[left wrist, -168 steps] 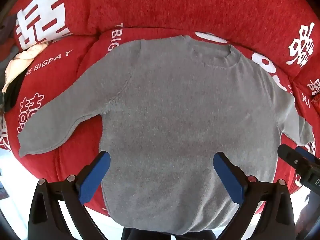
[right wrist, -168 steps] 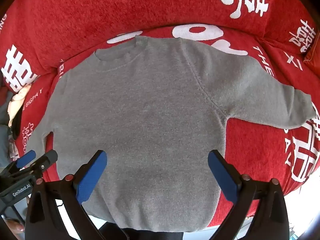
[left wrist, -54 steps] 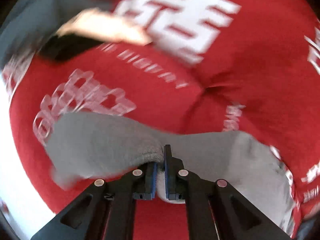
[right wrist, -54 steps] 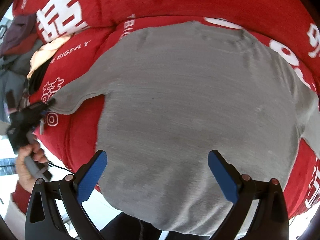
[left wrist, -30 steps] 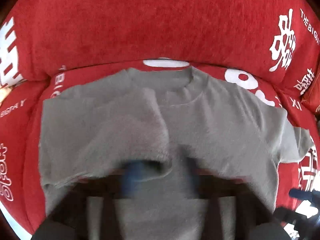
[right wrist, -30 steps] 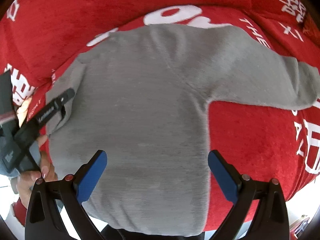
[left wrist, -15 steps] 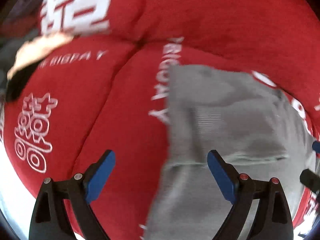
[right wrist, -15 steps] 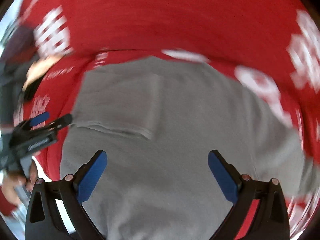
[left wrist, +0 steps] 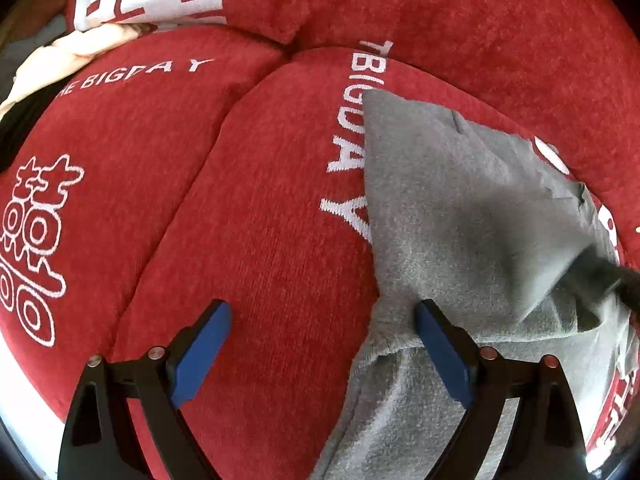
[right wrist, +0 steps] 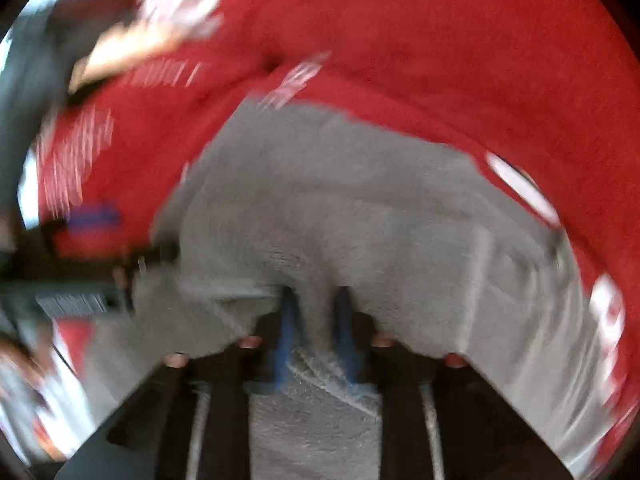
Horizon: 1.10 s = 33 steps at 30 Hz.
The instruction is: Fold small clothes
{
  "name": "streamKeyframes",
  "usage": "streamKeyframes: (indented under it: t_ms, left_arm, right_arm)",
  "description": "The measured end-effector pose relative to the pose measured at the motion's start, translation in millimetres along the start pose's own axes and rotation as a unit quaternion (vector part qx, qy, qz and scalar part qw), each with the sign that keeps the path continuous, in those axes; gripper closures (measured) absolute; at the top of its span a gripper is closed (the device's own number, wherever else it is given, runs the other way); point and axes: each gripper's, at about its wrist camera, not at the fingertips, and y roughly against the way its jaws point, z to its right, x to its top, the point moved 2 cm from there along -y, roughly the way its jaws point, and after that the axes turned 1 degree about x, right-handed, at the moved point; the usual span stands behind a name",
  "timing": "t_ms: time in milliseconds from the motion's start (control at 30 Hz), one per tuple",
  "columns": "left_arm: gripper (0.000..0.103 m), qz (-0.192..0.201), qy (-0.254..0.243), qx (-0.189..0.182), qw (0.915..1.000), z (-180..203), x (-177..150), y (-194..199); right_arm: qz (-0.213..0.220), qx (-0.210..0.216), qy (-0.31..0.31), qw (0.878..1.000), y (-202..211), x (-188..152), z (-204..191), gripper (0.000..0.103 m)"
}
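Right wrist view: right tongs have just closed, pinching the grey sweater lying ahead on the red sofa. Left tongs gape, sweater beside their right finger. I'd carry the sleeve across low, no dragging.

A red plush sofa printed with white lettering and large characters is filling both views, its back cushions rising behind the seat, while a heap of cream and dark cloth is lying at its left end.
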Motion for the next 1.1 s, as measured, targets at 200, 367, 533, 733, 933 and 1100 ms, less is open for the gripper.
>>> streamKeyframes:
  t_ms: [200,367,533,733,933,1100]
  left_arm:
    - [0.009,-0.001,-0.012,0.009,0.9999,4.8,3.8,-2.8]
    - [0.004,0.001,-0.014,0.021,0.9997,6.4,3.3,-2.5]
    - [0.003,-0.001,-0.011,0.031,0.9995,8.2,6.2,-7.5]
    - [0.003,0.002,-0.023,0.053,0.9983,14.9,5.9,-4.6]
    - [0.003,0.010,-0.039,0.071,0.9966,21.5,4.8,-1.9]
    - [0.003,-0.005,-0.064,0.075,0.9951,31.8,6.3,8.8]
  right_arm:
    - [0.093,0.034,-0.331,0.938,64.7,-51.0,130.9,0.090]
    - [0.069,0.034,-0.452,0.889,68.7,-123.7,196.5,0.085]
    - [0.080,0.066,-0.463,0.880,77.9,-141.1,210.3,0.042]
    - [0.091,0.093,-0.523,0.842,64.7,-129.3,232.8,0.089]
    - [0.048,0.026,-0.476,0.878,71.5,-139.2,234.5,0.093]
    - [0.019,-0.003,-0.449,0.893,90.2,-159.2,231.2,0.076]
